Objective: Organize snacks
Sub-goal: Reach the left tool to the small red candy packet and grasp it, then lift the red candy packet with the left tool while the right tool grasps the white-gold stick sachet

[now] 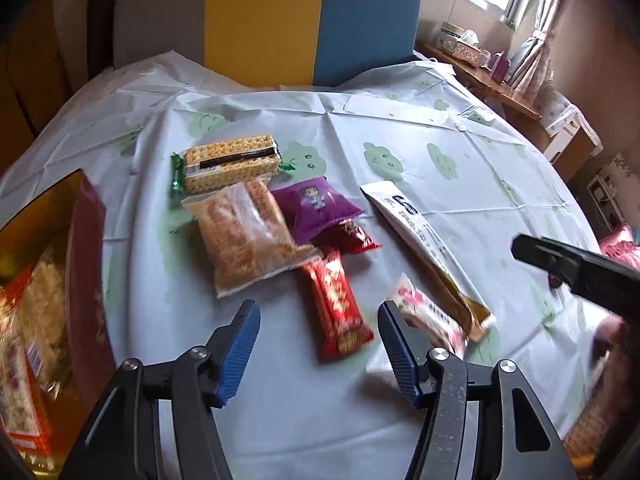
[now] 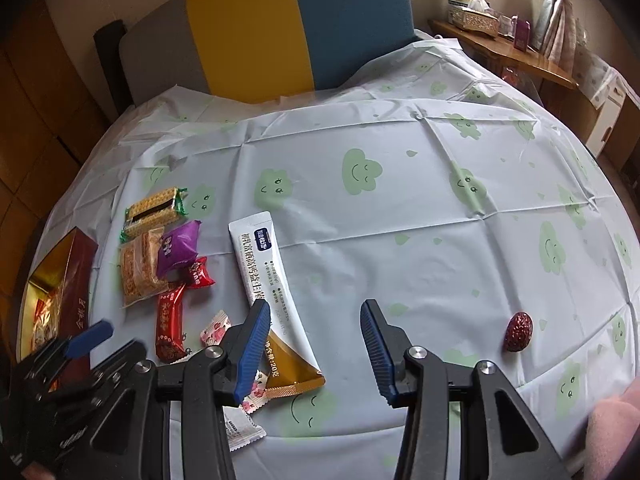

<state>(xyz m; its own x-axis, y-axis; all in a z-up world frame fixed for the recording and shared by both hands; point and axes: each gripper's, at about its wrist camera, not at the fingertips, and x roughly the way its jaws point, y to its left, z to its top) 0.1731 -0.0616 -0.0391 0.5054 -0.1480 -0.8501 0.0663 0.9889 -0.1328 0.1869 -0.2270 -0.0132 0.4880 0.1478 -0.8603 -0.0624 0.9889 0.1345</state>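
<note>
My left gripper hangs open over the table, its blue pads on either side of a red snack bar that lies flat below them, not gripped. Behind the bar lie a clear bag of orange biscuits, a cracker packet, a purple pouch and a small red candy. A pink-flowered white packet lies by the right pad. My right gripper is open and holds nothing, above a long white and gold sachet. A red date lies alone to its right.
A dark red box with a gold lining stands open at the table's left edge, with several snacks inside. A grey, yellow and blue chair back rises behind the table. The cloud-print tablecloth covers the round table.
</note>
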